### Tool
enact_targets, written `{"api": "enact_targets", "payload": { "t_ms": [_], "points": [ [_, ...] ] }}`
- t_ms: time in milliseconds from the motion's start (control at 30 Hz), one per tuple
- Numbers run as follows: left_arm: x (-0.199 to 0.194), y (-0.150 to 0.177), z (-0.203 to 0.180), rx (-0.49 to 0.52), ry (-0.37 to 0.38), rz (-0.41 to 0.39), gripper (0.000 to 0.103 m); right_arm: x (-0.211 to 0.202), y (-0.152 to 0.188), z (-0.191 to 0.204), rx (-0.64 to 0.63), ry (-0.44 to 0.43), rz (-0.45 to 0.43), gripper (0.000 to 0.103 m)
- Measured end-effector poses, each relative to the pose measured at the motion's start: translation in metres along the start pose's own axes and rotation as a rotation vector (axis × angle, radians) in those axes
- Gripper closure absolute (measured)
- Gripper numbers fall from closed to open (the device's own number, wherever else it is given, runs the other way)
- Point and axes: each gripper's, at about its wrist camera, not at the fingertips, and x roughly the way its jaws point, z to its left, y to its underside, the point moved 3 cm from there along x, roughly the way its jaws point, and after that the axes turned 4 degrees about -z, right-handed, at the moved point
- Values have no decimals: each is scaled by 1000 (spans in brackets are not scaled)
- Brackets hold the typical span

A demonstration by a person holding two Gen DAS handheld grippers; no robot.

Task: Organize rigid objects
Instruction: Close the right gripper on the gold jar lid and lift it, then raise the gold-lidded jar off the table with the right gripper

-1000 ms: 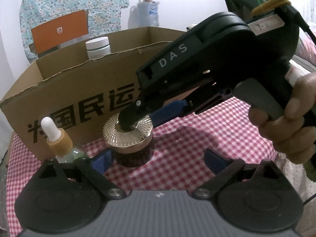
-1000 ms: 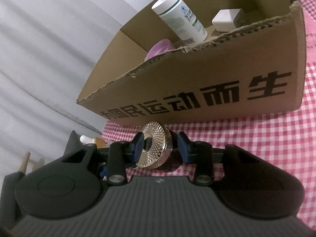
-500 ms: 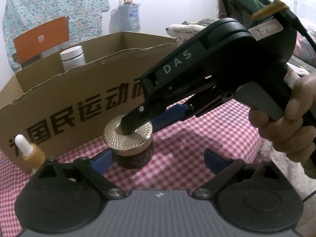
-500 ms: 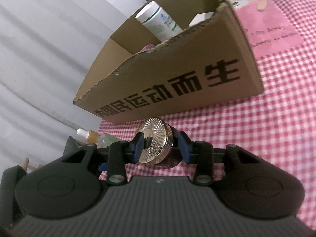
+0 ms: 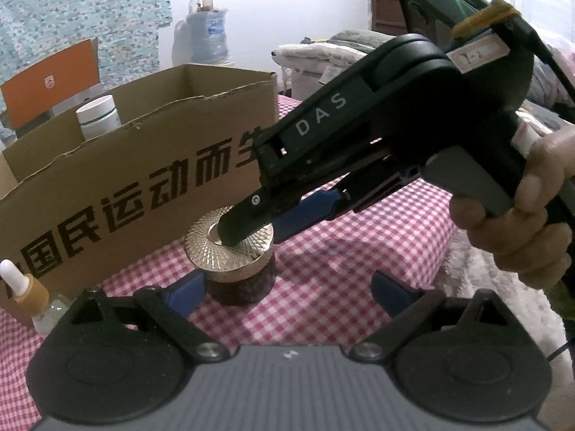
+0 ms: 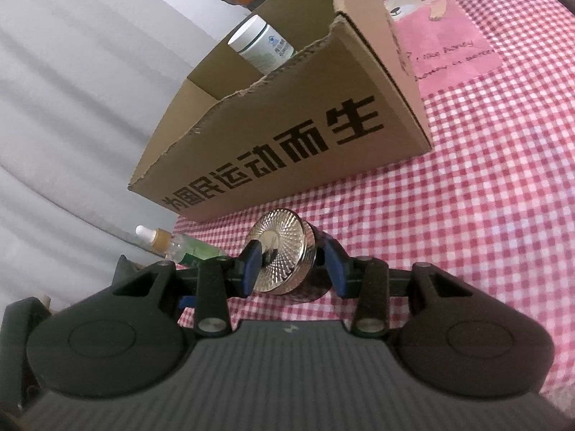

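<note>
A dark jar with a gold ribbed lid (image 5: 230,255) stands on the red checked cloth before the cardboard box (image 5: 143,165). My right gripper (image 6: 293,264) is shut on the jar (image 6: 284,255), one pad on the lid top, one under its base side. In the left wrist view the right gripper (image 5: 251,222) reaches over the lid. My left gripper (image 5: 287,287) is open, its left pad beside the jar. A dropper bottle (image 5: 25,294) stands at the left, also in the right wrist view (image 6: 169,244).
The box (image 6: 287,133) holds a white bottle (image 5: 99,115), also in the right wrist view (image 6: 262,46). A pink printed patch (image 6: 442,36) lies on the cloth right of the box. An orange chair back (image 5: 50,82) and a water jug (image 5: 208,36) stand behind.
The right gripper has tilted and drawn back from the box with the jar in its jaws. The left camera has swung left to right, so the box and dropper bottle shifted in view.
</note>
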Motion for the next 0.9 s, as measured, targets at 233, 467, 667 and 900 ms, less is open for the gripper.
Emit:
{"api": "enact_targets", "payload": {
  "t_ms": [233,467,667,900],
  "points": [
    [-1,0,-8,11,16,1,5,-9,4,-3,6,7,-7,63],
    [1,1,-9,21,13,-1,5,-11,7,-6,22,-3,-13,62],
    [3,-2,0,12,-20,-6,7,-18,5,-11,36,-4,-37,63],
    [18,-7,11,-5,-38,16,19,-15,5,-13,38,3,-30,62]
  ]
}}
